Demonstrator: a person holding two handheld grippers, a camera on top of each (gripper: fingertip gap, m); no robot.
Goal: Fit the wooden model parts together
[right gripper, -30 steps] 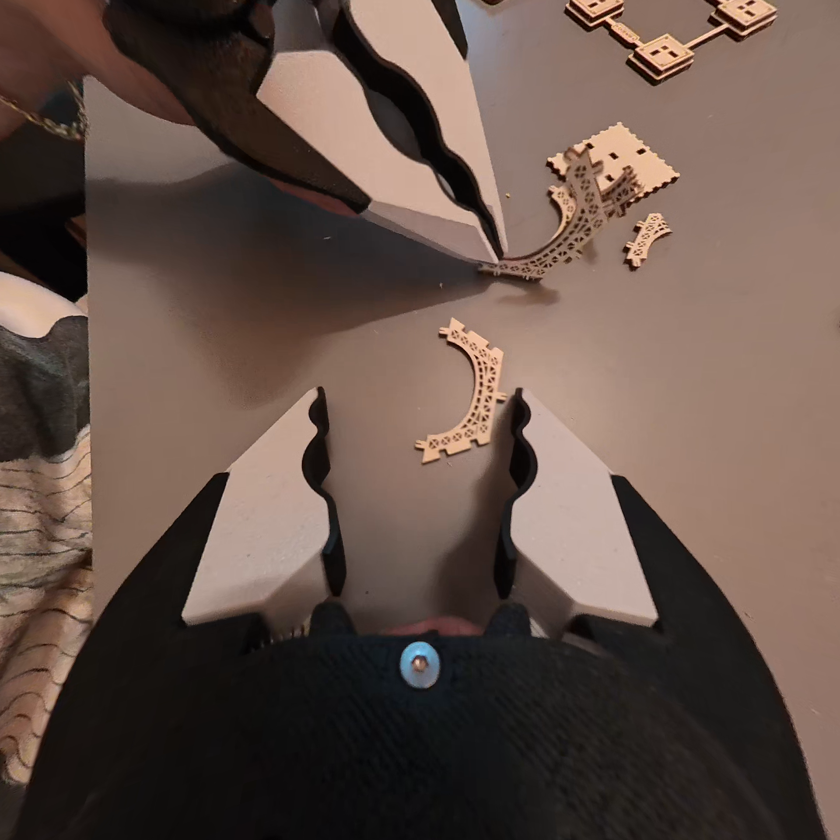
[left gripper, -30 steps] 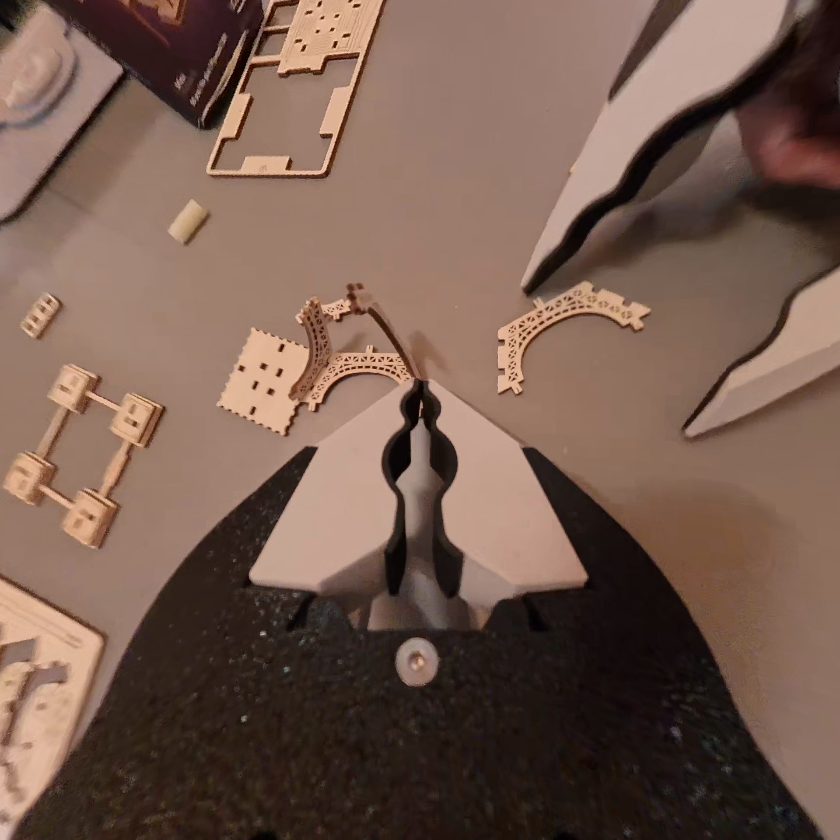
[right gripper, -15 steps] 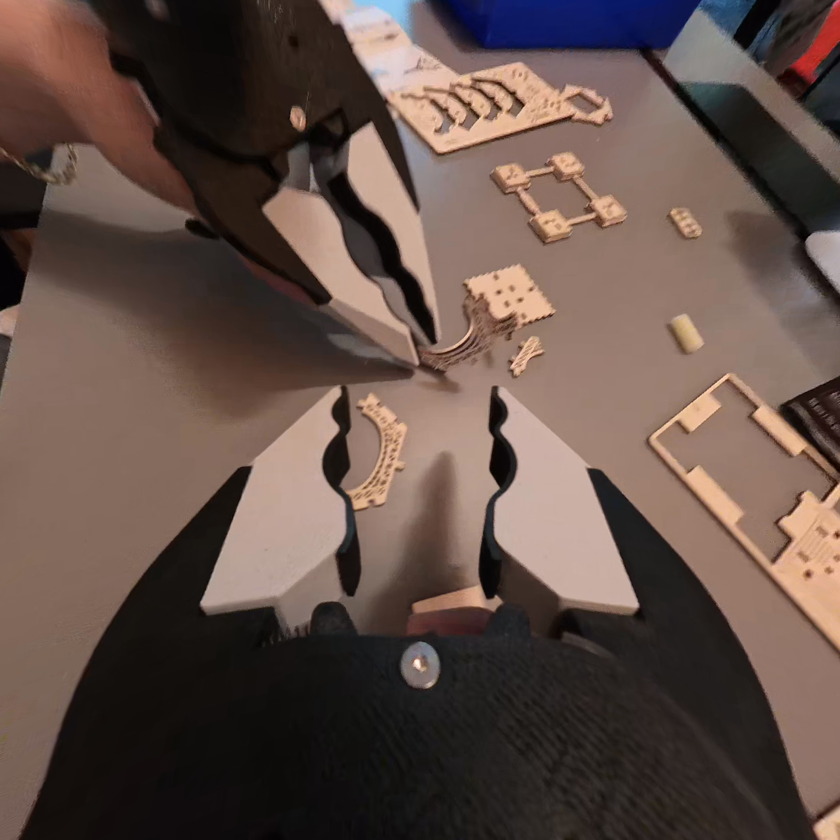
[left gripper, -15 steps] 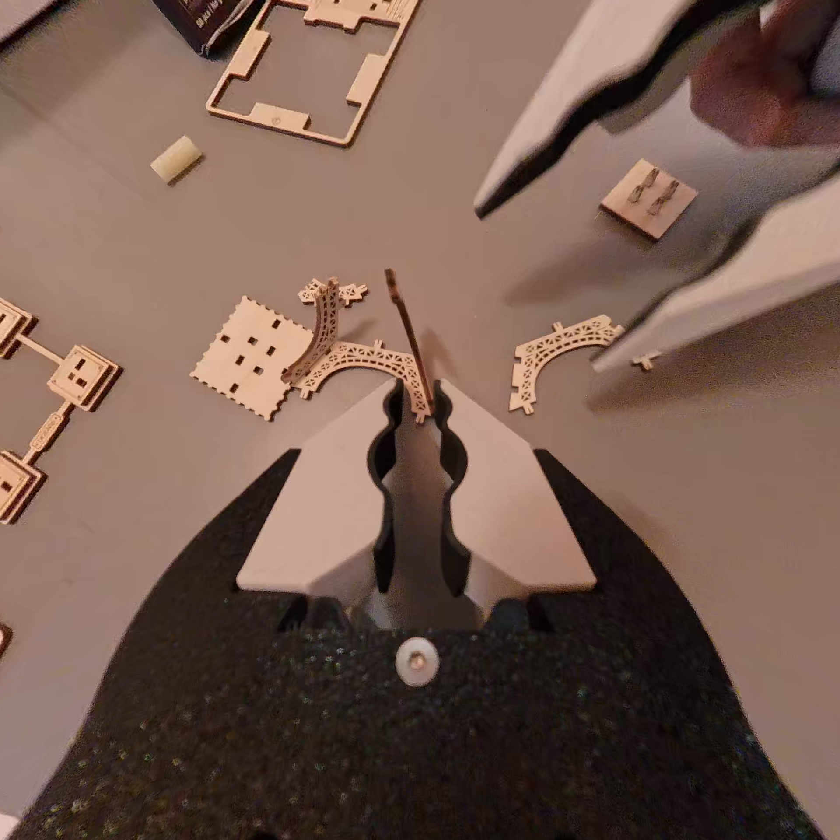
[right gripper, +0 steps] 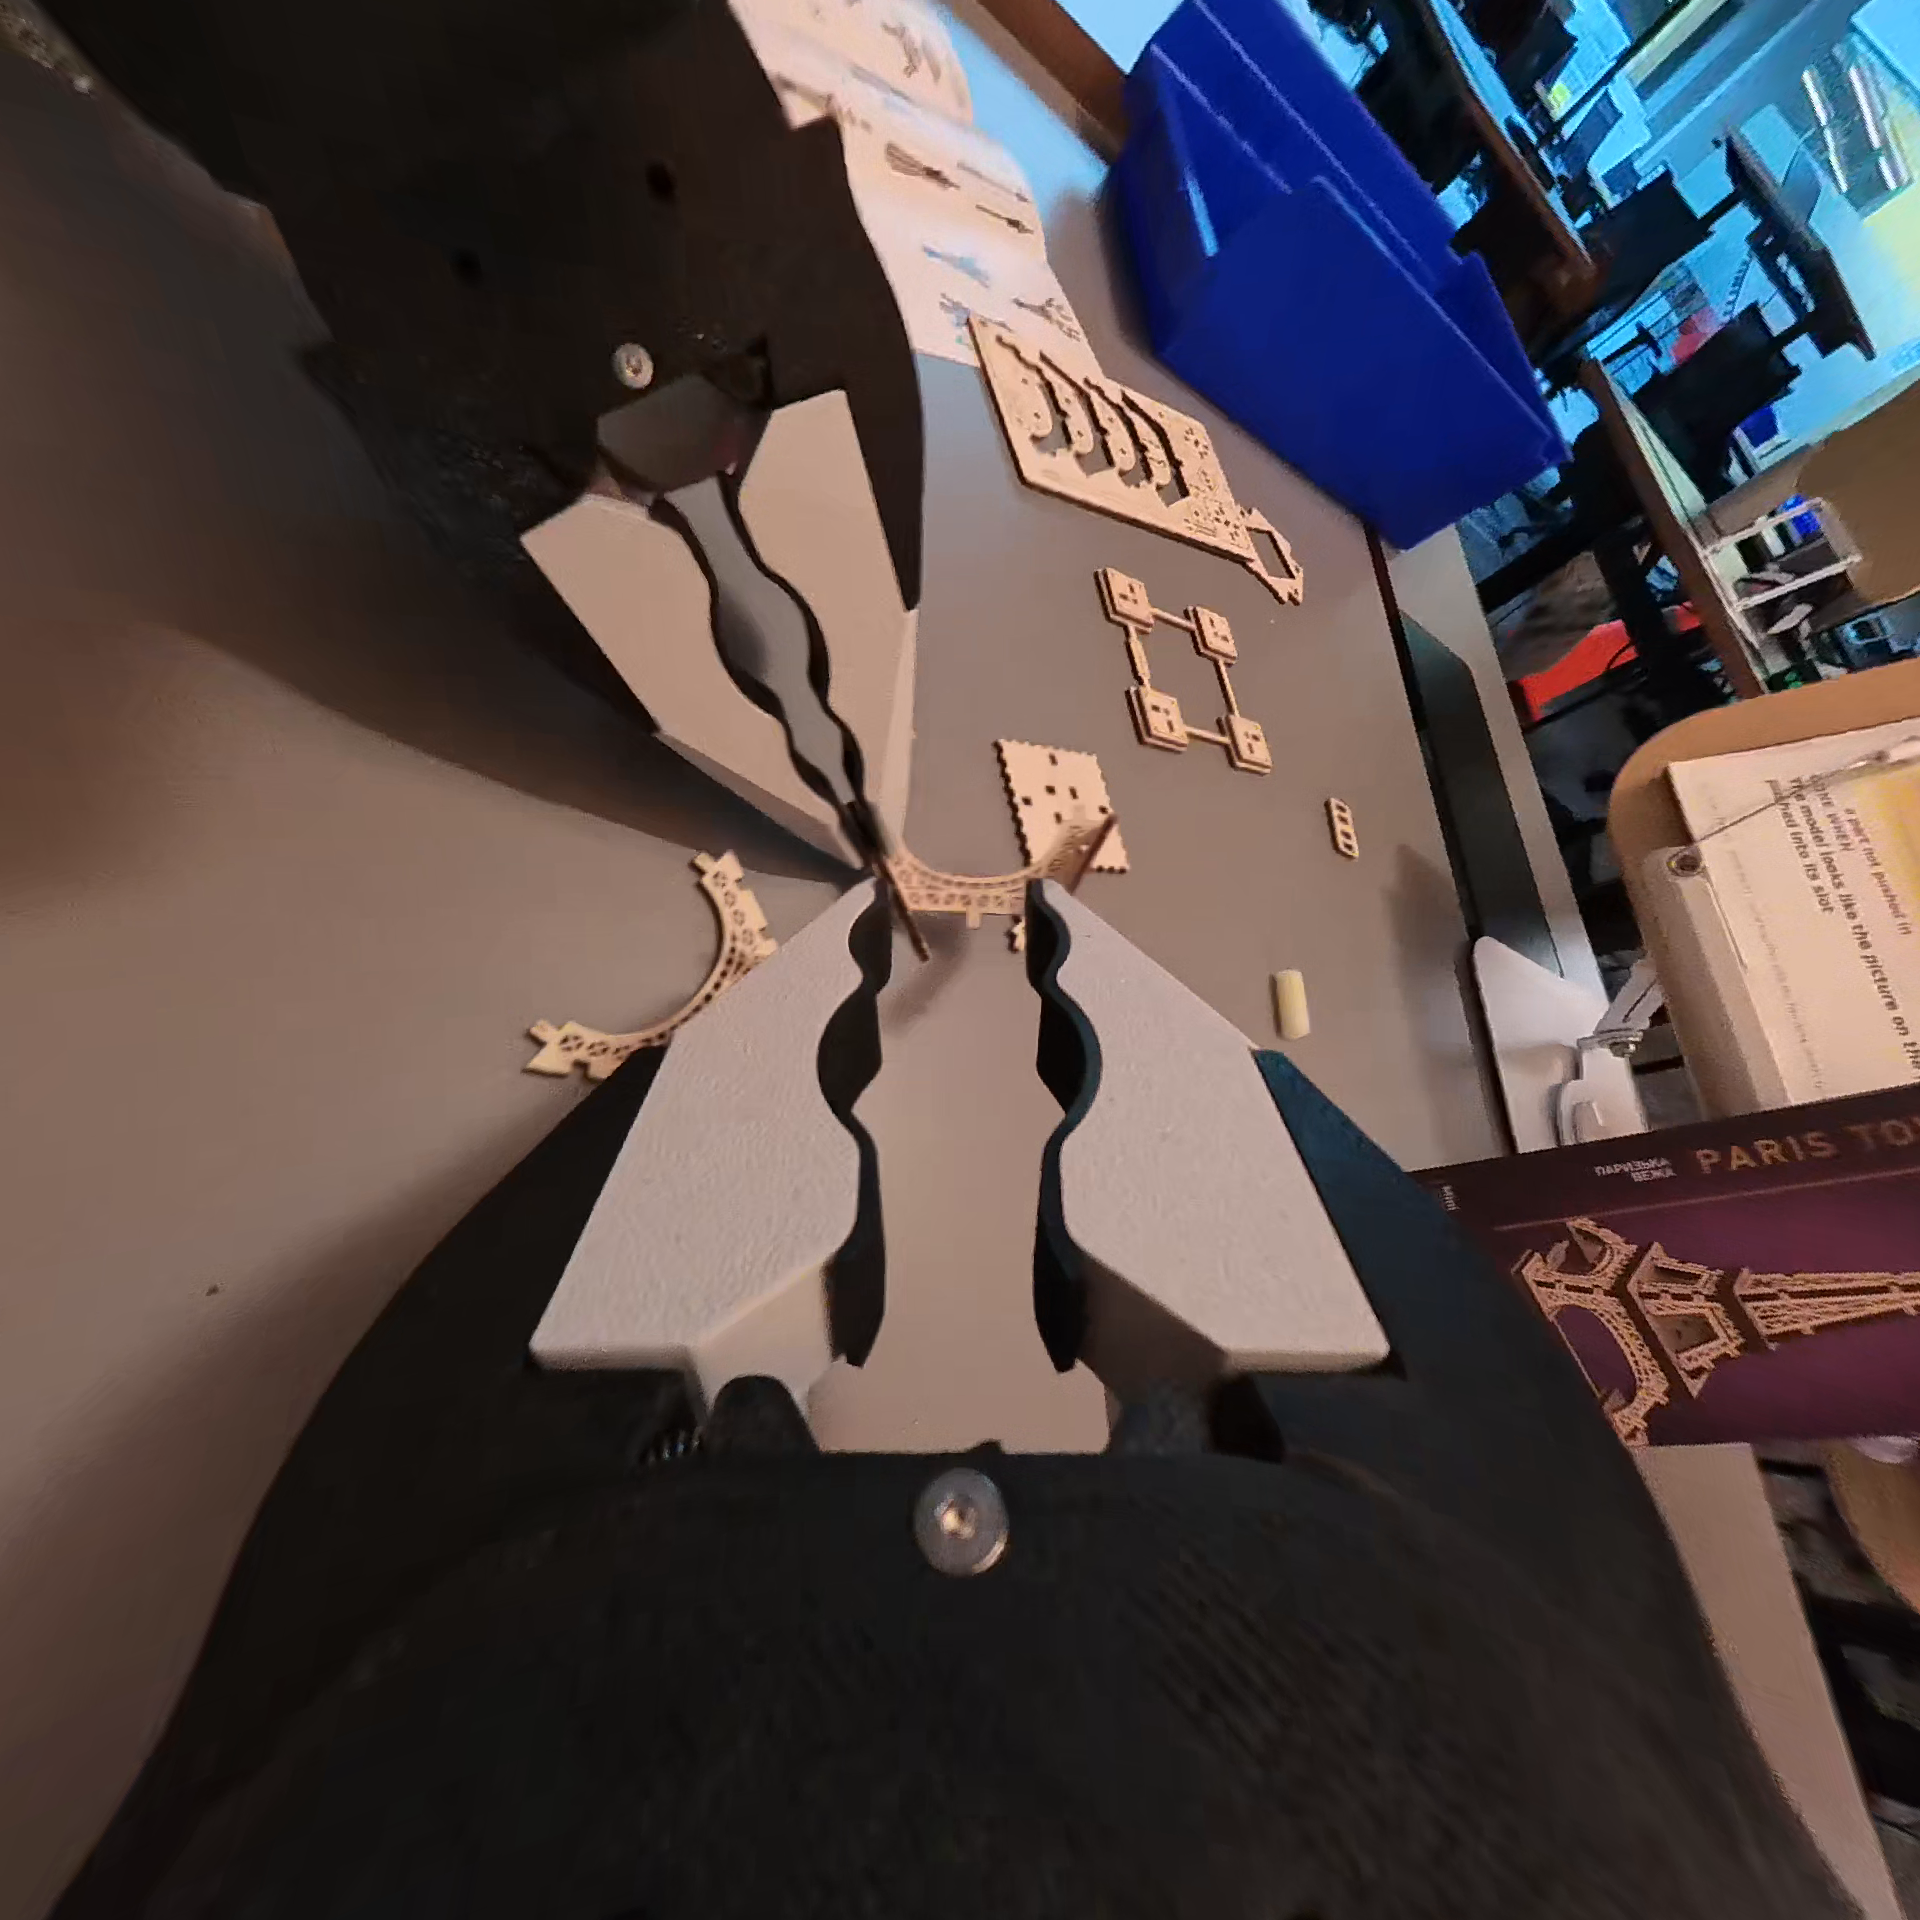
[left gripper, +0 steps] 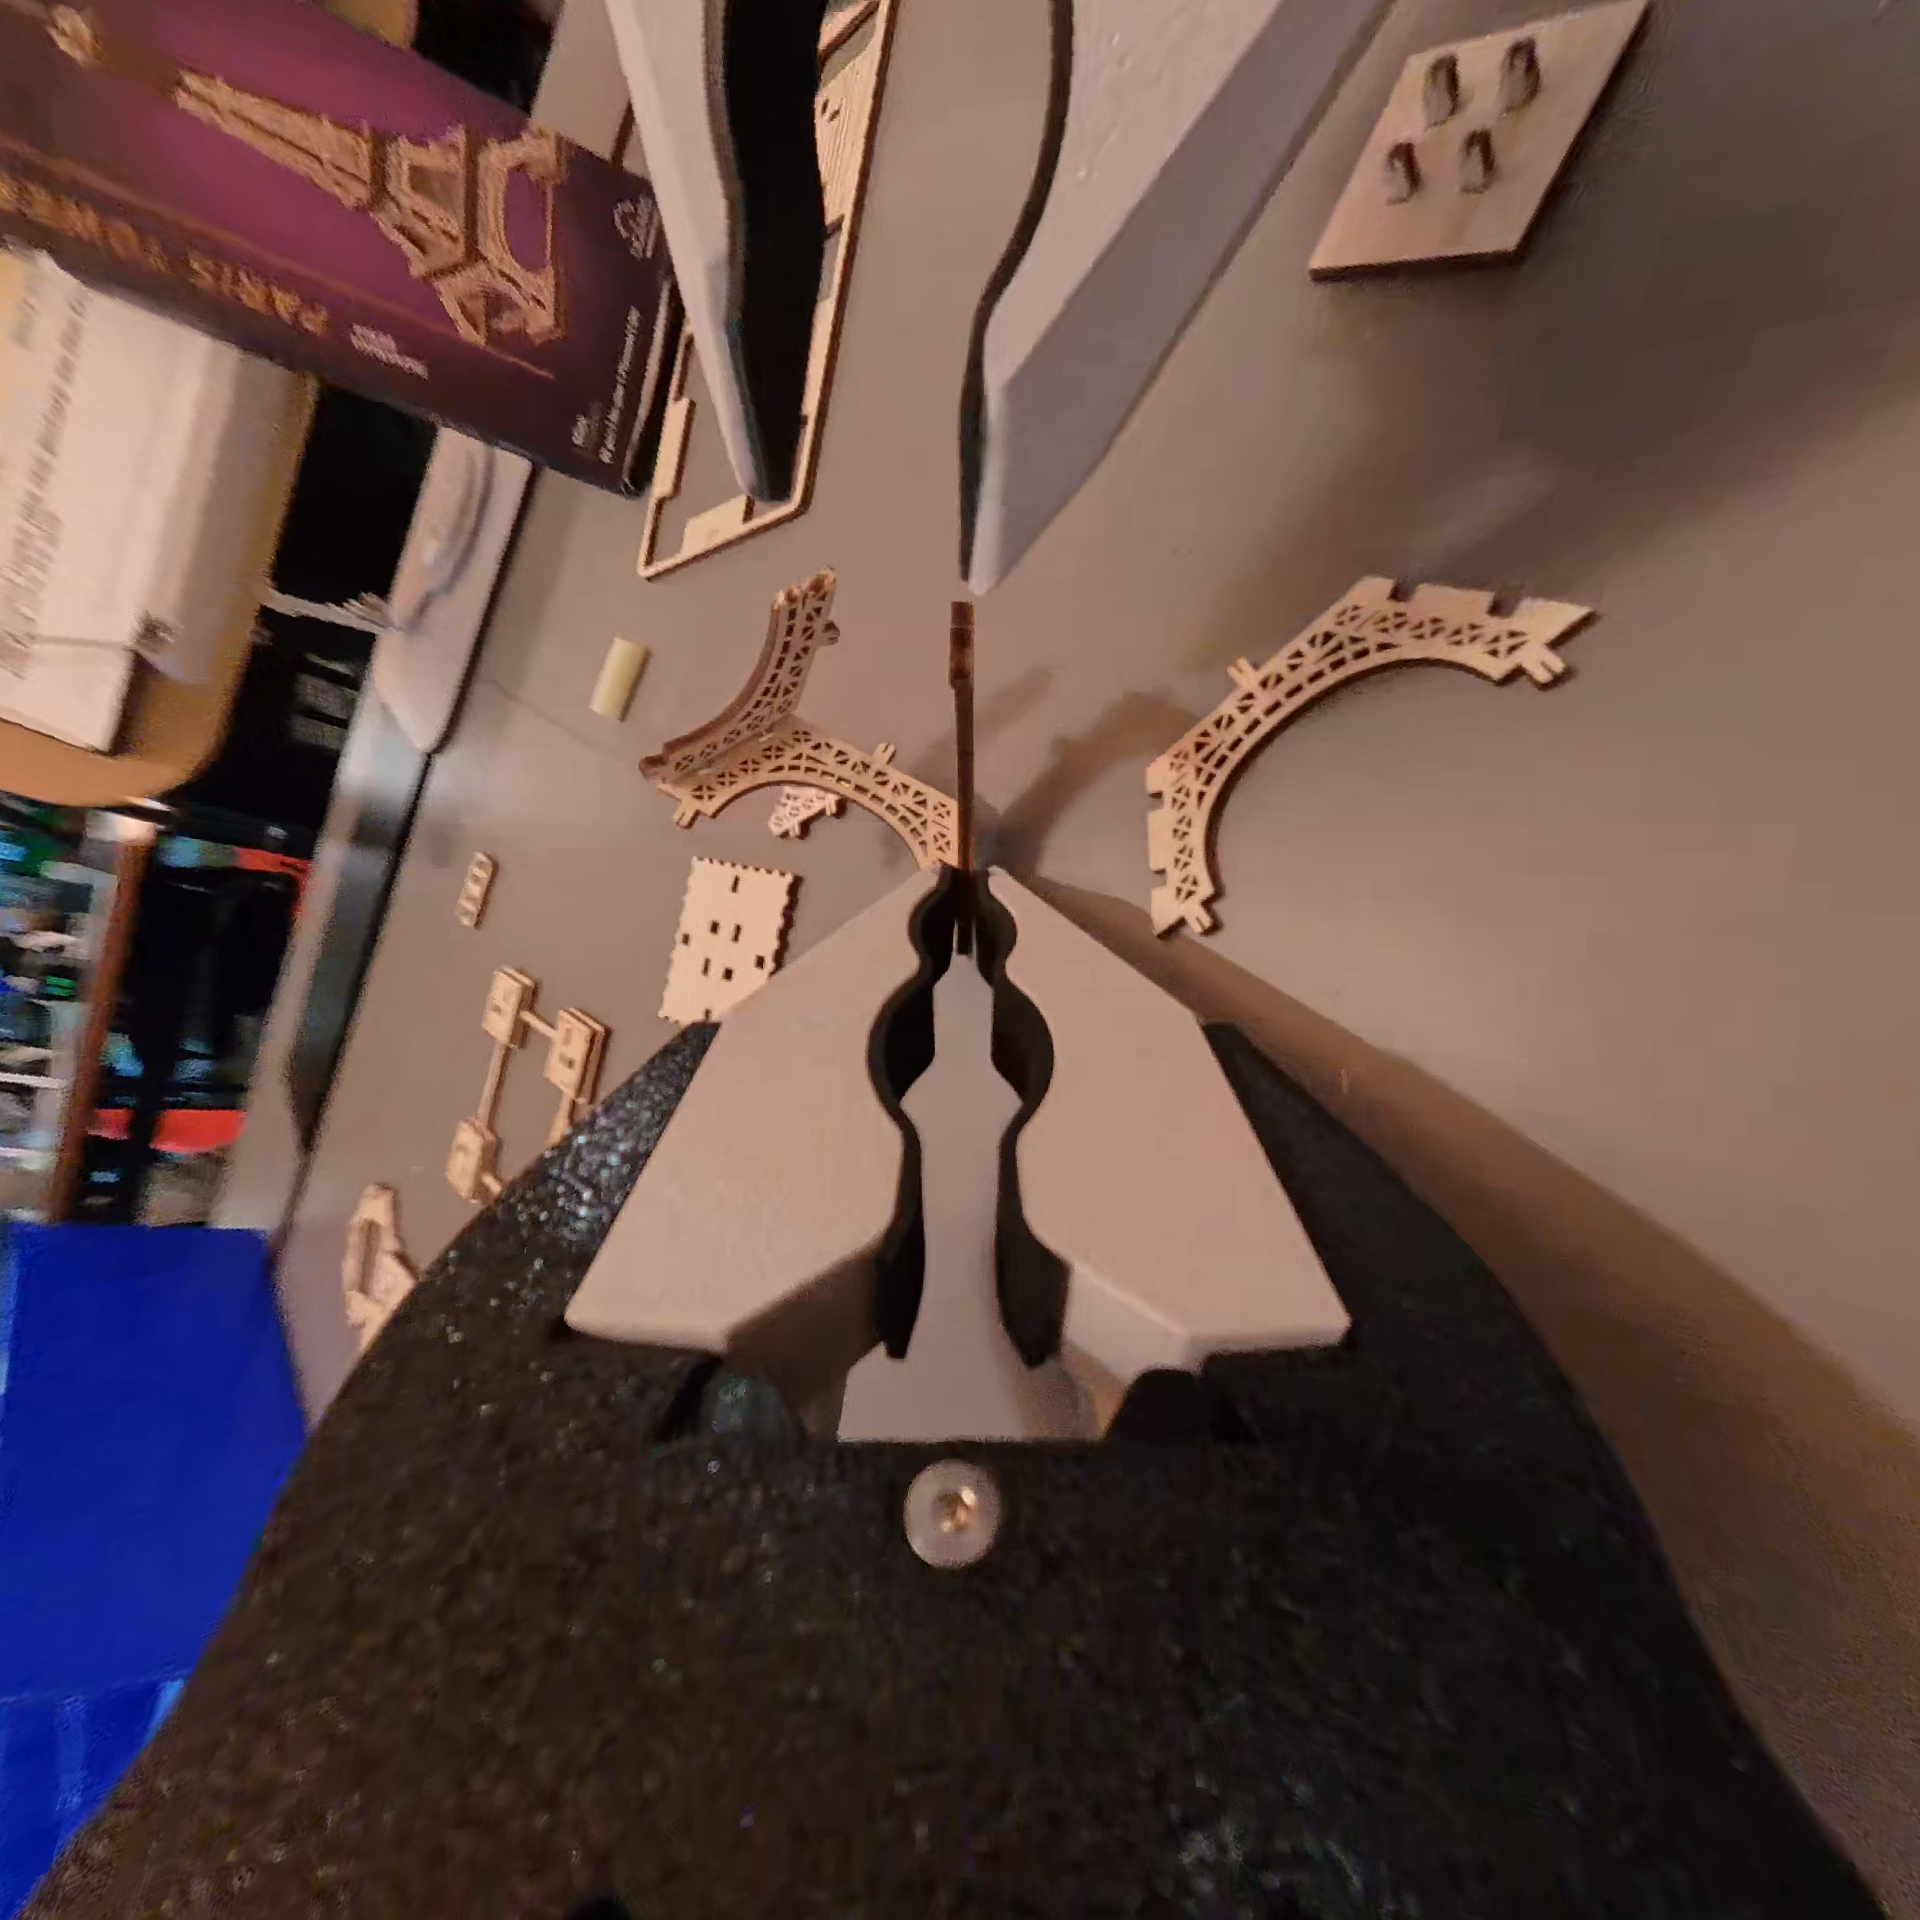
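Left wrist view: the left gripper [left gripper: 961,883], its jaws reclosed since half a second ago, pinches an upright lattice arch piece [left gripper: 961,748] on the grey table [left gripper: 1558,935]. Right wrist view: the right gripper [right gripper: 956,925], jaws parted narrowly and holding nothing, has moved in around the joined arches [right gripper: 951,891].

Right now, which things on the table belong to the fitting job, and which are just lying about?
In the job:
- left gripper, shut on the edge-on arch piece
- joined arch assembly
- loose arch
- right gripper, open
- square base frame

Lying about:
- purple kit box
- blue bin
- small pale cylinder
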